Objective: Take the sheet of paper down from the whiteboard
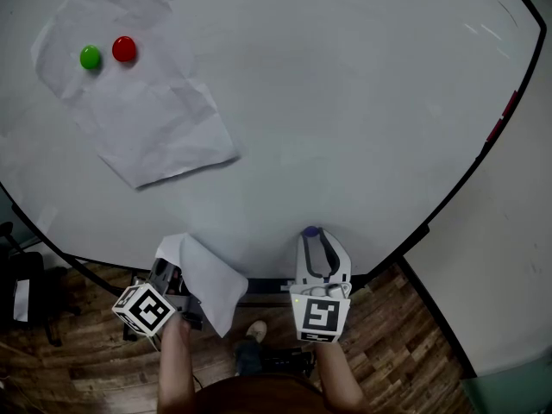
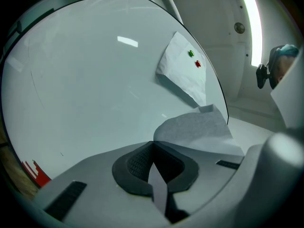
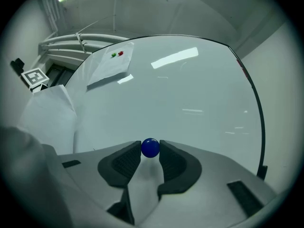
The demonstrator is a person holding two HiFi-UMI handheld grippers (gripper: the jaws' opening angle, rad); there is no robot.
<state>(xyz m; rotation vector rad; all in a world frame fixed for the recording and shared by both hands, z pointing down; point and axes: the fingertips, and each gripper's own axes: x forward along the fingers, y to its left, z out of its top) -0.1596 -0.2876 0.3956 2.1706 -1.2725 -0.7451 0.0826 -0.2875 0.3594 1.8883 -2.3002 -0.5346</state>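
Presently, the left gripper [image 2: 152, 151] is clamped shut on one sheet of paper [image 1: 207, 283], which hangs from its jaws at the near edge of the whiteboard [image 1: 345, 102]. The right gripper [image 3: 150, 152], just to its right, pinches a small blue magnet [image 3: 150, 147] between its pads. A second sheet [image 1: 147, 119] lies creased on the board's far left, under a green magnet [image 1: 90, 57] and a red magnet [image 1: 124, 49].
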